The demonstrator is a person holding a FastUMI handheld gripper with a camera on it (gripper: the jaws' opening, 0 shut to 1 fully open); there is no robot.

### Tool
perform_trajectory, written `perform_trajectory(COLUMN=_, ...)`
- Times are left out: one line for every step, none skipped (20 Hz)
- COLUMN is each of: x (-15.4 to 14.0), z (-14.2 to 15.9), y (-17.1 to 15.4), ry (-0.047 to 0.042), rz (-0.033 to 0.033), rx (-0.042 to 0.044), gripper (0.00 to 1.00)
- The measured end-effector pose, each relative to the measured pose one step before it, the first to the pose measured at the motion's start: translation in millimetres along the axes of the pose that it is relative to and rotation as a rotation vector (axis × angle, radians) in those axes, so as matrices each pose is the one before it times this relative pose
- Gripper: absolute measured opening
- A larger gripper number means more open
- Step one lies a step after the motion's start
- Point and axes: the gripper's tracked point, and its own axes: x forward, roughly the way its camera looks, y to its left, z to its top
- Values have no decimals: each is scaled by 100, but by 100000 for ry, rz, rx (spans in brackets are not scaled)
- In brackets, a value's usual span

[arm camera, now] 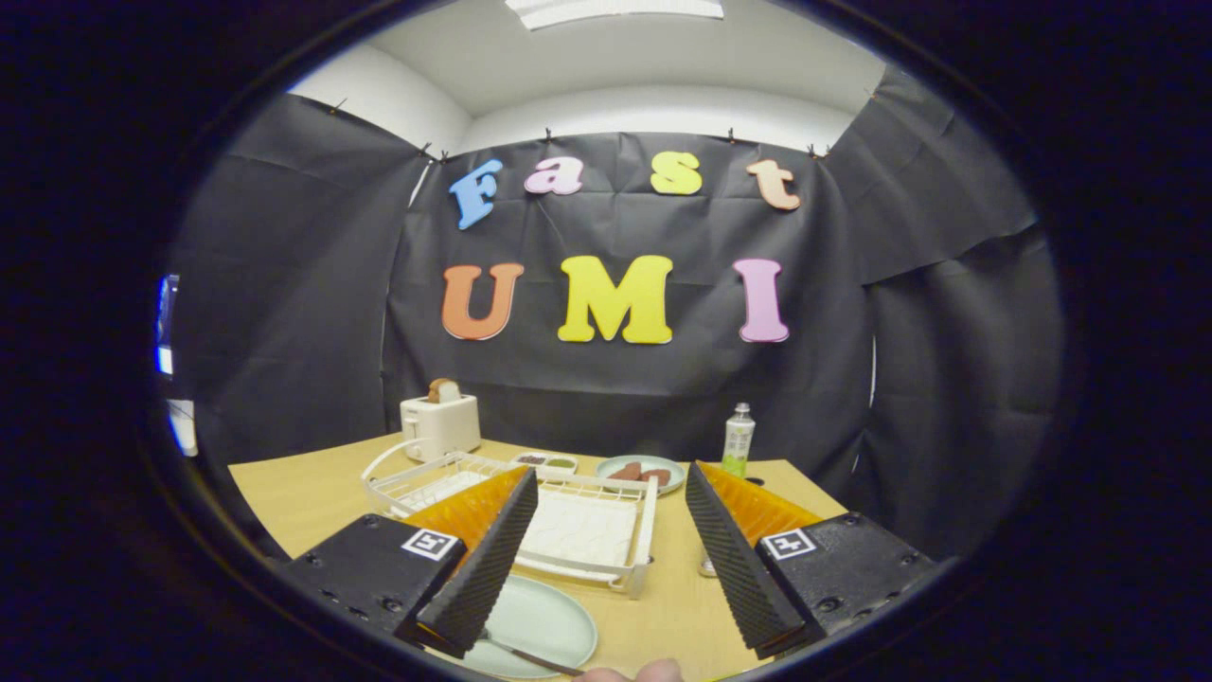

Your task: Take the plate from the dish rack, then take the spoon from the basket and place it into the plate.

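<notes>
Tongs (606, 549): spread wide, empty. Plate (540, 620) with spoon (525, 654), lower centre of frame, on tabletop (303, 493) before dish rack (587, 530).

Table layout, seen along the open gripper (606, 559).

The rack (606, 530) sits mid-table, just beyond and between the spread fingers, which grip nothing. Near its left front corner lies the plate (544, 625), with the spoon (525, 654) in it, partly under the left finger (483, 568). Behind the rack on the far left stands a toaster (440, 426) with bread (443, 389) in its slot. Right of the toaster, along the far edge, come a small tray (546, 462), then a far plate (641, 471) holding food, then a bottle (738, 439) at far right. A fingertip (653, 672) shows at the near edge of the table (303, 493).
</notes>
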Motion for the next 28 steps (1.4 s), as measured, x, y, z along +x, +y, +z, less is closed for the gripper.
perform_trajectory(x=-479, z=307, y=-373, ry=-1336, rz=-2521, rx=178, gripper=100)
perform_trajectory(x=-462, z=454, y=8, ry=-1763, rz=-1609, rx=556, gripper=100)
perform_trajectory(x=-399, z=232, y=171, ry=-1317, rz=-1276, rx=21, gripper=100)
perform_trajectory(x=-279, z=272, y=288, ry=-1716, rz=-1149, rx=447, gripper=100)
perform_trajectory(x=-288, z=177, y=489, ry=-1626, rz=-637, rx=786, gripper=100)
perform_trajectory(x=-265, z=20, y=618, ry=-1031, rz=-133, rx=627, gripper=100)
perform_trajectory(x=-219, z=-30, y=670, ry=-935, rz=117, rx=870, gripper=100)
perform_trajectory(x=-176, z=112, y=591, ry=-1119, rz=54, rx=939, gripper=100)
perform_trajectory(x=-176, z=150, y=461, ry=-1434, rz=96, rx=552, gripper=100)
perform_trajectory(x=-31, z=251, y=356, ry=-1691, rz=-219, rx=433, gripper=100)
perform_trajectory(x=-77, z=167, y=371, ry=-1607, rz=-385, rx=452, gripper=100)
perform_trajectory(x=-12, z=13, y=485, ry=-874, rz=119, rx=322, gripper=100)
perform_trajectory(x=-143, z=-196, y=507, ry=-511, rz=441, rx=-83, gripper=100)
perform_trajectory(x=-117, z=16, y=403, ry=-957, rz=492, rx=-29, gripper=100)
perform_trajectory(x=-54, z=-30, y=343, ry=-424, rz=248, rx=-111, gripper=100)
perform_trajectory(x=-101, z=-153, y=204, ry=-46, rz=285, rx=-73, gripper=100)
perform_trajectory(x=-118, z=-163, y=257, ry=18, rz=376, rx=-4, gripper=100)
perform_trajectory(x=-18, z=-88, y=228, ry=314, rz=210, rx=180, gripper=100)
perform_trajectory(x=52, z=-359, y=72, ry=789, rz=309, rx=197, gripper=100)
perform_trajectory(x=-19, z=-75, y=145, ry=293, rz=305, rx=297, gripper=100)
perform_trajectory(x=-2, z=-125, y=161, ry=290, rz=440, rx=-42, gripper=100)
perform_trajectory(x=-23, z=-28, y=81, ry=113, rz=158, rx=-254, gripper=100)
perform_trajectory(x=4, z=-1, y=9, ry=16, rz=172, rx=-33, gripper=100)
perform_trajectory(x=3, z=19, y=6, ry=29, rz=50, rx=217, gripper=100)
perform_trajectory(x=24, z=-8, y=-94, ry=144, rz=-75, rx=377, gripper=100)
perform_trajectory(x=-22, z=-4, y=-131, ry=273, rz=-179, rx=522, gripper=100)
perform_trajectory(x=51, z=-114, y=-24, ry=300, rz=-54, rx=178, gripper=100)
perform_trajectory(x=-53, z=-42, y=-91, ry=243, rz=-212, rx=9, gripper=100)
